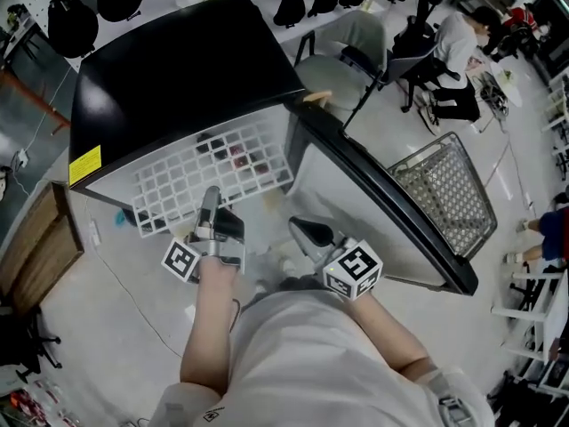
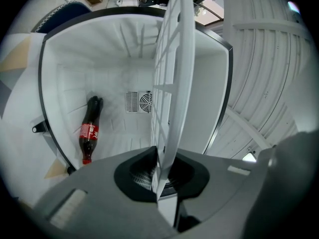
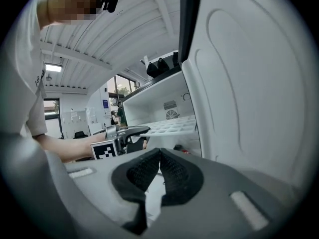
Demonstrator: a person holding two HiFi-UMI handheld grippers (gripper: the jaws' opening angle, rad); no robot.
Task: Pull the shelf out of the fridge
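Left gripper view | left gripper (image 2: 160, 169) clamps shelf (image 2: 172, 59) (edge-on) | right gripper (image 3: 159, 153) closed, empty

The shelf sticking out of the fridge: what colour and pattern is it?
White shelf, an open grid of squares; clearest in the head view.

fridge (image 1: 178, 78): black outside, white inside | shelf (image 1: 222, 172): white grid | bottle (image 2: 89, 128): dark, red label

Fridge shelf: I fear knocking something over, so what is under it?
A cola bottle lies under the shelf, with a vent grille behind it. The left gripper covers the space nearest the opening.
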